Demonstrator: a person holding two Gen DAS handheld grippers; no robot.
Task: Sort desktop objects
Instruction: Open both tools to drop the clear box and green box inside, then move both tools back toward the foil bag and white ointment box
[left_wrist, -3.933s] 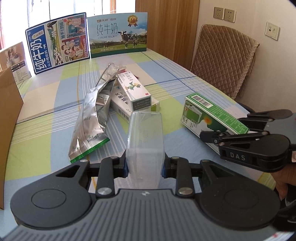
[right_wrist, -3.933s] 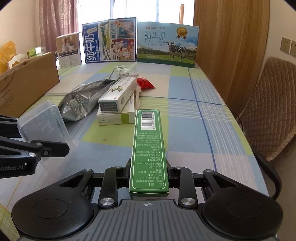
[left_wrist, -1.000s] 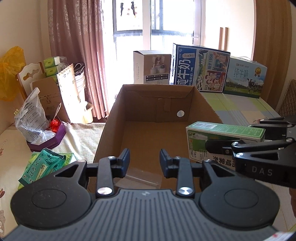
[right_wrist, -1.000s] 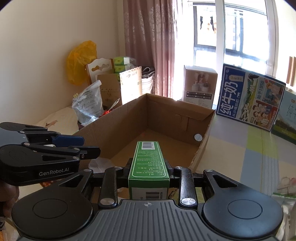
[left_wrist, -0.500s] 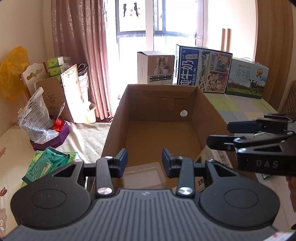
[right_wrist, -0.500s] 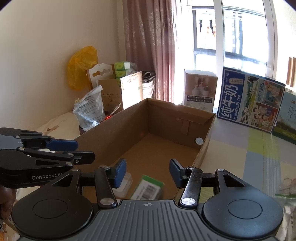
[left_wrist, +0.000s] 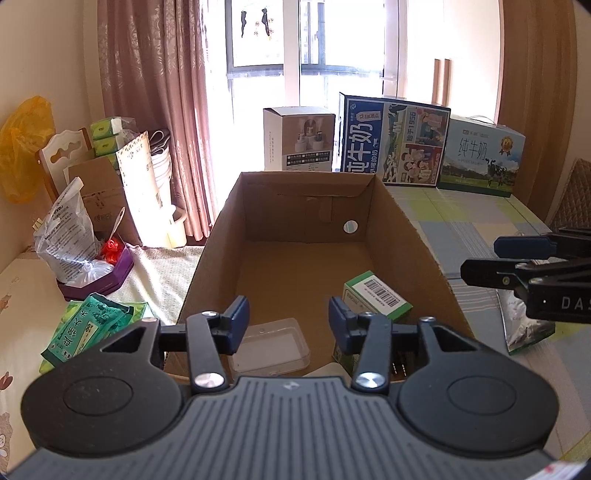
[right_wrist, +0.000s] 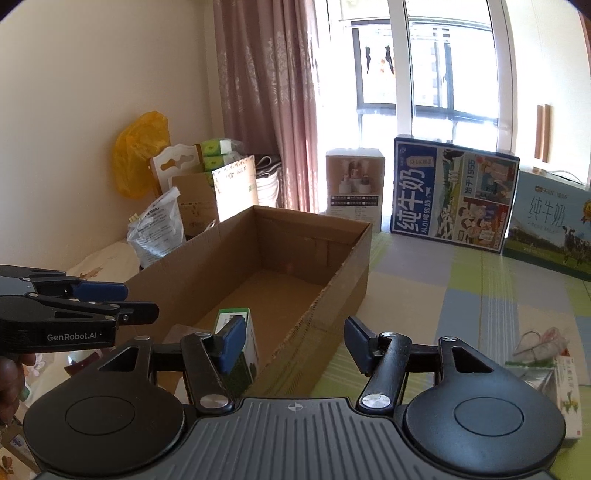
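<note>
Both items are now released: the clear plastic case (left_wrist: 269, 347) and the green carton (left_wrist: 376, 299) lie inside the cardboard box (left_wrist: 406, 225), no longer held as a second ago. The left gripper (left_wrist: 286, 325) and right gripper (right_wrist: 291, 345) are opening, empty — free for the remaining things on the table (right_wrist: 461, 295).

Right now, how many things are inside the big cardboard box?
2: a clear plastic case near the front-left, and a green box leaning at the front-right. The gripper hides the nearest corner.
</note>
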